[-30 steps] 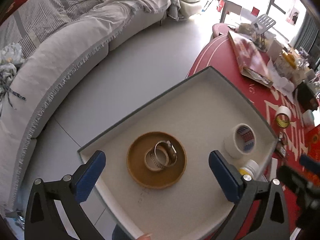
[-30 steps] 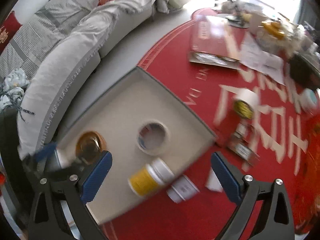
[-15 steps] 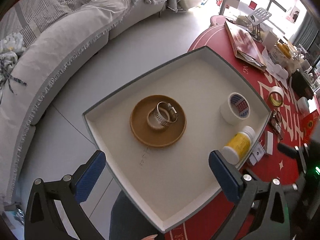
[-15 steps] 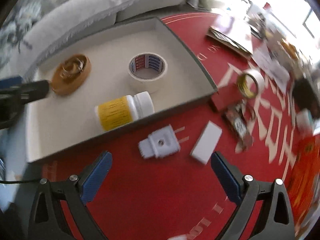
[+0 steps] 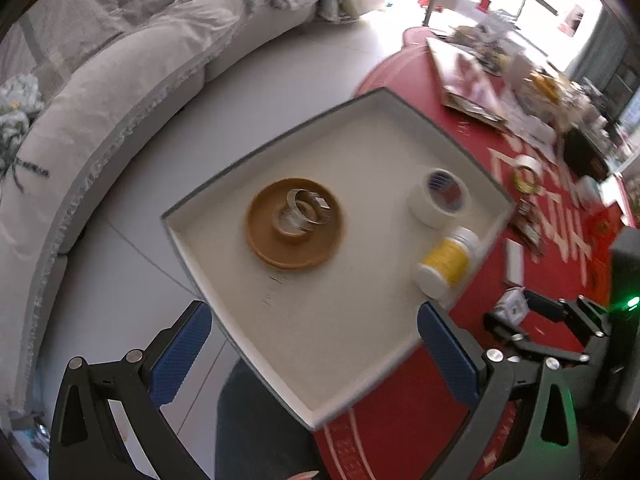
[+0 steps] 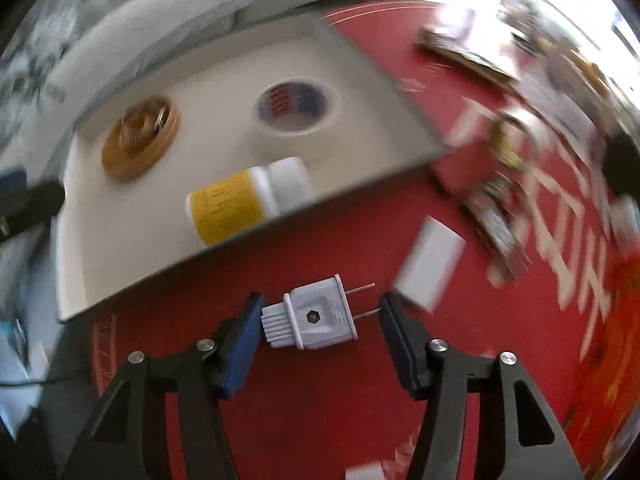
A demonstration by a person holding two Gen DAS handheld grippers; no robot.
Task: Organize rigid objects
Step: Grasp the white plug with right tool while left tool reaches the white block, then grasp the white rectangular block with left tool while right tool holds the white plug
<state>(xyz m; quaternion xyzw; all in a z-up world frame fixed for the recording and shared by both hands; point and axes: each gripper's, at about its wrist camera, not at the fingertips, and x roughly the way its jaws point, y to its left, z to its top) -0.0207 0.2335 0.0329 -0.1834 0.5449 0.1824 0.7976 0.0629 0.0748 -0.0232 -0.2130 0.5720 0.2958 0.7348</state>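
Right tool (image 6: 320,320) is closing w/ the white plug (image 6: 310,318) between its jaws on the red counter (image 6: 320,420), just outside the tray (image 6: 380,80); prob. to lift it in beside the yellow bottle (image 6: 236,204). Left tool (image 5: 312,356) is wide, empty, above the tray.

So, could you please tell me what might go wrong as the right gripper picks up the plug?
The right gripper, jaws closing, takes the white two-pin plug lengthwise; the right jaw would meet the thin metal pins first, so it may twist or slip. The white rectangular block lies close and could get nudged.
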